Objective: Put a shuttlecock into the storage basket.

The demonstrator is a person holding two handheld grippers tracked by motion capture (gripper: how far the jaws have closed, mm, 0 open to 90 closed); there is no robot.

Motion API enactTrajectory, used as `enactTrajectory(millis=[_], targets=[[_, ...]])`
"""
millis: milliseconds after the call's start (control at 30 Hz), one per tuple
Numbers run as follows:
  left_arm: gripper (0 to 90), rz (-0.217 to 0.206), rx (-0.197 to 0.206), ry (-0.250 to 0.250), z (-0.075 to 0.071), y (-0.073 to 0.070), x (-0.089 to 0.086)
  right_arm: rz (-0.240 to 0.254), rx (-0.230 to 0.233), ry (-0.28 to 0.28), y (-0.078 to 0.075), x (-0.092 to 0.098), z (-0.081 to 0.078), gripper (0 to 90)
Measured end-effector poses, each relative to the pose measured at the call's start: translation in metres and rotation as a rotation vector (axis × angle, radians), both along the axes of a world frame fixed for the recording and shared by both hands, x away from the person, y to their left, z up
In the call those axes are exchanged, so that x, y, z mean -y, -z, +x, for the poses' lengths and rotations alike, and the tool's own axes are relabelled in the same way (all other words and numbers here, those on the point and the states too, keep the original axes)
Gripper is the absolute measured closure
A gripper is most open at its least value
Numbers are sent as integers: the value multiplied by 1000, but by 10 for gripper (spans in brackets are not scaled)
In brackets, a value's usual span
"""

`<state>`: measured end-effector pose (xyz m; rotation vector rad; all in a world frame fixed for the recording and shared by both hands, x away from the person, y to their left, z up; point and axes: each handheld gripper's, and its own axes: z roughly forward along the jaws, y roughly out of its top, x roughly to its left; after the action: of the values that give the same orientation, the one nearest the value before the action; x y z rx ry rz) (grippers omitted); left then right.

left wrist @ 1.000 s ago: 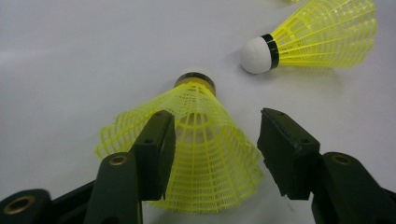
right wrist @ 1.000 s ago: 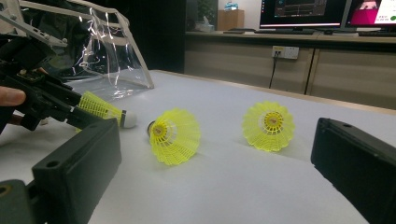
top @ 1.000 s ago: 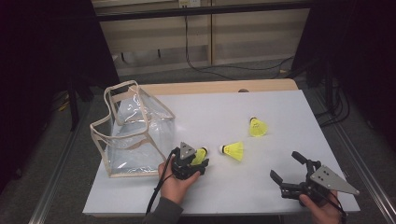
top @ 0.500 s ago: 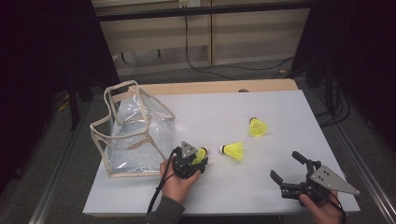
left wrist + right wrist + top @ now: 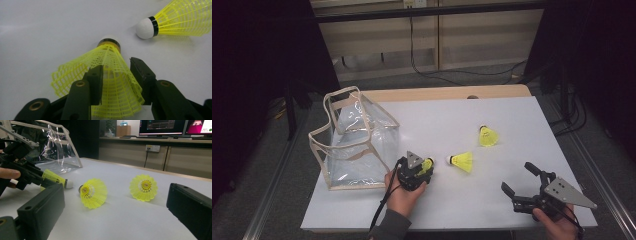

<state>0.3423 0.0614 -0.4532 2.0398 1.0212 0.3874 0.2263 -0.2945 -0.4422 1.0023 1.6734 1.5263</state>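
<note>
Three yellow shuttlecocks are on the white table point(image 5: 512, 115). My left gripper point(image 5: 421, 170) has one shuttlecock point(image 5: 110, 75) between its jaws, which have just been closing. The pads press into the mesh skirt and its white cork point(image 5: 110, 38) points away. The right gripper view shows that shuttlecock point(image 5: 53, 178) held low over the table. A second shuttlecock point(image 5: 462, 161) lies just right of it, and a third point(image 5: 487, 136) sits farther back. My right gripper point(image 5: 518, 177) stands open near the front right edge, with nothing between its jaws.
A clear plastic bag point(image 5: 354, 140) with beige trim stands open at the table's left, close to the left hand. Bare table lies between the shuttlecocks and the right gripper. Dark floor and cables run behind the far edge.
</note>
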Motion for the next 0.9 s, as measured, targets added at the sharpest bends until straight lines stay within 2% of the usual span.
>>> enactTrajectory(millis=[533, 900], targets=[[806, 1, 6, -16, -1, -3, -3, 0, 1, 0, 0, 0, 0, 14], [849, 11, 4, -17, -1, -4, -5, 0, 1, -1, 0, 0, 0, 15]])
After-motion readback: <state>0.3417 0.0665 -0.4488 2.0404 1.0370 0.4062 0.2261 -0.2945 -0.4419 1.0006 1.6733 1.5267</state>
